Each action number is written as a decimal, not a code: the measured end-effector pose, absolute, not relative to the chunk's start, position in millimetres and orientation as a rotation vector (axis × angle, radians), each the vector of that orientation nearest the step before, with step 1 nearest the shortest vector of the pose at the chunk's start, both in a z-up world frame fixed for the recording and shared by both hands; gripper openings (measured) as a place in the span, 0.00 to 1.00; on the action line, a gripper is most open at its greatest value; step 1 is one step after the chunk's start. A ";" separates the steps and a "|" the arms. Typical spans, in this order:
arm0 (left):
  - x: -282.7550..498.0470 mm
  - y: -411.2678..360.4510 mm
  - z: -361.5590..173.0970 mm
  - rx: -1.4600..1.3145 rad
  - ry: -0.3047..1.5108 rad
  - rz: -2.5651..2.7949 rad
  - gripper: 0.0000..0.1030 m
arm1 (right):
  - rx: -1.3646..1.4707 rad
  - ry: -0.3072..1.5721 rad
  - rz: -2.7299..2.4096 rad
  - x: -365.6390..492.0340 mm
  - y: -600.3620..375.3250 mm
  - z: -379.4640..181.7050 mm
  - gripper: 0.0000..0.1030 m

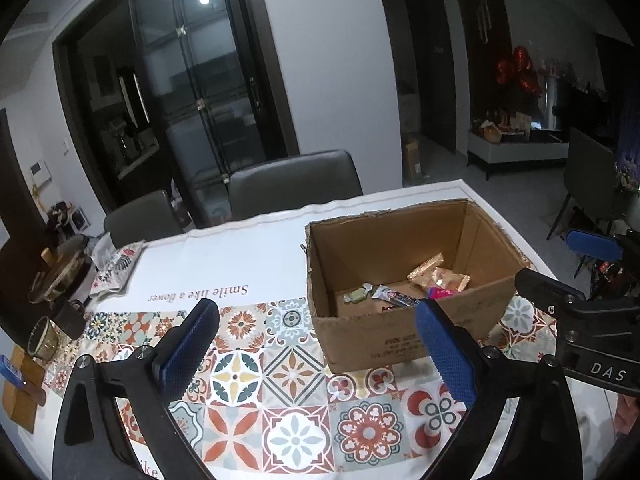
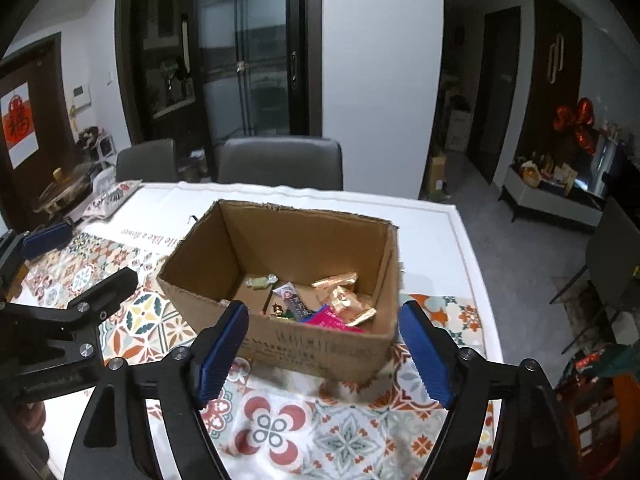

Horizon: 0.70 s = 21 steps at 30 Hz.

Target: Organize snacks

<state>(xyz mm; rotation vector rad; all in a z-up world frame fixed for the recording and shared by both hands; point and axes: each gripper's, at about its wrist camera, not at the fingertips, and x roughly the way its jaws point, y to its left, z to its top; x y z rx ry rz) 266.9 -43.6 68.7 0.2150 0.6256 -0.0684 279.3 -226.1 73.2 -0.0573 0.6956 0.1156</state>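
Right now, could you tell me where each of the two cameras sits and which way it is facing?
Left wrist view: on the left gripper, left of the cardboard box, looking across the table; its open blue fingers show, with the right gripper at the right edge.
Right wrist view: on the right gripper, facing the box head-on; its open fingers show, and the left gripper at left.
Shared: box, snacks, patterned tablecloth, grey chairs.

Home dining area: table point(image 2: 432, 216) with patterned tablecloth point(image 1: 288, 380), grey dining chairs point(image 2: 280, 162), glass sliding door point(image 1: 192, 80), red balloons point(image 1: 516, 68) on sideboard point(image 1: 516, 144), red door decoration point(image 2: 16, 128).
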 end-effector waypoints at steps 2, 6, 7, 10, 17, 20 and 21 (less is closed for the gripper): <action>253.9 -44.5 71.5 0.216 0.595 -0.061 1.00 | -0.058 0.684 0.113 268.2 -226.9 75.4 0.79; 224.3 -44.8 74.7 0.211 0.547 -0.057 1.00 | -0.045 0.654 0.103 243.9 -231.2 77.9 0.82; 219.5 -44.9 74.6 0.207 0.545 -0.060 1.00 | -0.040 0.648 0.106 237.5 -232.2 78.1 0.82; 200.0 -41.6 74.4 0.183 0.537 -0.073 1.00 | -0.028 0.636 0.107 217.9 -234.8 78.2 0.83; 160.6 -35.1 76.2 0.136 0.510 -0.086 1.00 | -0.033 0.612 0.115 177.7 -234.2 79.2 0.83; 144.3 -32.5 75.5 0.122 0.501 -0.091 1.00 | -0.043 0.589 0.114 159.1 -231.8 79.8 0.83; 140.3 -31.6 75.0 0.120 0.500 -0.090 1.00 | -0.048 0.579 0.109 153.6 -230.8 80.1 0.83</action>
